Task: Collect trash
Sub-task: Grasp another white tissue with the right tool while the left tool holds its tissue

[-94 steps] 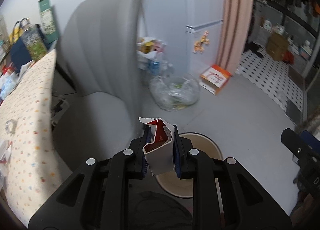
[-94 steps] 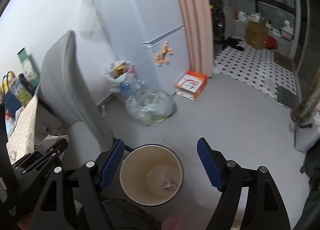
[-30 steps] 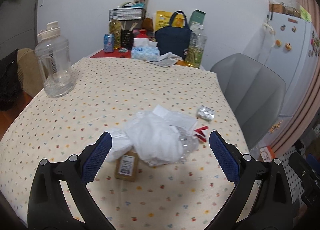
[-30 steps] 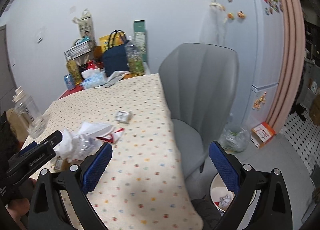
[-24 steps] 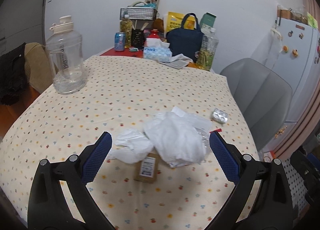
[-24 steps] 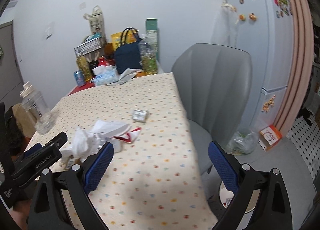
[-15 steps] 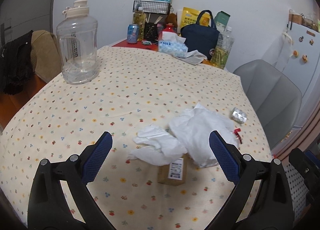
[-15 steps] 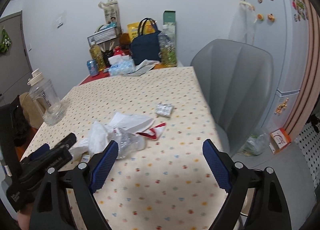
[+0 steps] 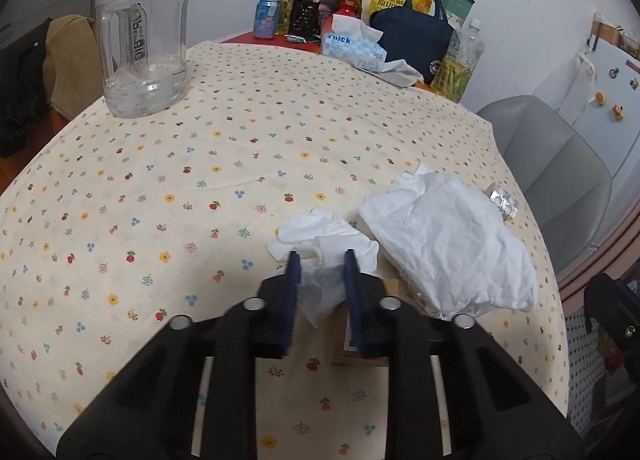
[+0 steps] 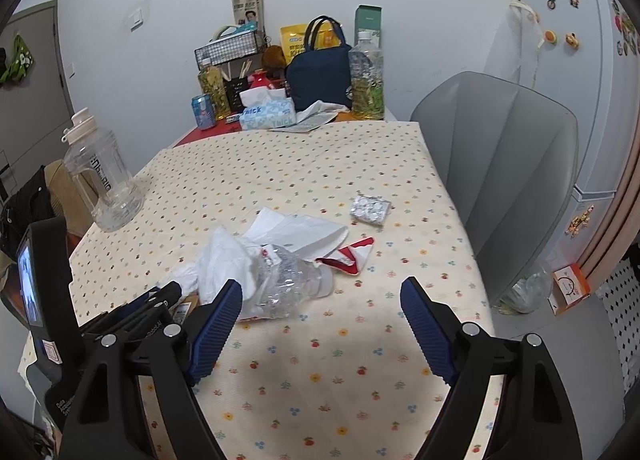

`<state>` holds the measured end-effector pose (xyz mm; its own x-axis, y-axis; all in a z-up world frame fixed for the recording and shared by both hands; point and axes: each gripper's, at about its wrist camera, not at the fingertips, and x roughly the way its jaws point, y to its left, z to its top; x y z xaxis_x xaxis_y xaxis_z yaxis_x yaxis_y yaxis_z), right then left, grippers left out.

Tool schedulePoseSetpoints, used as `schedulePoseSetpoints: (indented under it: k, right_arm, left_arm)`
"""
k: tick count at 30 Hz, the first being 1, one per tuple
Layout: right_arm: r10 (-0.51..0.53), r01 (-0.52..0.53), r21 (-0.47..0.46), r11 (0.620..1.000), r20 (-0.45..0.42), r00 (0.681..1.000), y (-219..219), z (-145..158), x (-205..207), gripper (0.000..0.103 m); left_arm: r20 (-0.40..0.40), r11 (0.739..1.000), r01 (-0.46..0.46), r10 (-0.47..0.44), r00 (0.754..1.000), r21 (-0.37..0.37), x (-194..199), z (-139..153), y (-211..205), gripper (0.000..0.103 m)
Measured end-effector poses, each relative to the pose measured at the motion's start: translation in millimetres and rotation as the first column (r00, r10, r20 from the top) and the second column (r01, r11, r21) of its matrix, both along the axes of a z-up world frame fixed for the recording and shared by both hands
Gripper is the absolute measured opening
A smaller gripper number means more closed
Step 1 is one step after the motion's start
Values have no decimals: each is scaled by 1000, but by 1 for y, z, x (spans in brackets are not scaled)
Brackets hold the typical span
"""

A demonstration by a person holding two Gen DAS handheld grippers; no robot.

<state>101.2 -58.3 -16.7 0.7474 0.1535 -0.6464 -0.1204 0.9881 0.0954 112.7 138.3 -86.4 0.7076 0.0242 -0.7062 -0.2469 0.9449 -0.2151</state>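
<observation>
White tissue, crumpled (image 9: 320, 236), low centre of the left wrist view, lying on the flower-dotted tablecloth (image 9: 160, 180) and caught between the blue pads (image 9: 294, 272) of the left gripper (image 9: 322, 260), jaws drawn narrow around its near end. Just under the right-hand finger, partly hidden: small brown cardboard box (image 9: 340, 344) with a printed label. Touching the tissue on its right: larger sheet of wrinkled white paper (image 9: 448, 236), draped over a crushed clear plastic bottle (image 10: 288, 280). Beside that sheet, toward the right table edge: silver blister pack (image 9: 503, 202), apart from the rest. Seen from the right wrist view, near the bottle's cap end: red-and-white wrapper (image 10: 352, 258), touching the paper's lower corner. Right gripper (image 10: 320, 288) held above the near part of the table, jaws spread wide, nothing between them, the bottle just past the left fingertip. Left gripper visible there too, at lower left of the frame, low at the pile. Upper left of the left wrist view: big clear water jug (image 9: 142, 40) standing upright. Along the far table edge: blue tissue box (image 9: 354, 50), navy bag (image 9: 412, 40), bottles and a wire basket. Right of the table: grey chair (image 10: 512, 164), and behind it a white fridge (image 10: 592, 80) with magnets.
</observation>
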Motion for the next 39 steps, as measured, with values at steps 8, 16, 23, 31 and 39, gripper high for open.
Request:
schedulePoseSetpoints:
  k: [8,16,23,31,39]
  right_arm:
    - [68,-68,-1,998,-26,997,29,-8,6,70]
    - [164,-162,29,986,-97,982,49,-21,12,4]
    - [142,-142,14,990,-18,990,41,1,-7,3]
    - [91,-92,34,995,43,995,9,23,-23,3]
    - [11,-18,68,998,95,995,-40,38,-40,3]
  left_arm:
    - [4,999,-43,43,999,-11,-7,-1,22,4]
    - [17,999,-54,54,998,2,-13,3,29,4]
    - [64,999,-39,37,997,32,-19,23,17,4]
    - [119,997,3,-13,993,78,-31,51,-16,4]
    - [164,988,61,-84,983,141,-41,79,-61,4]
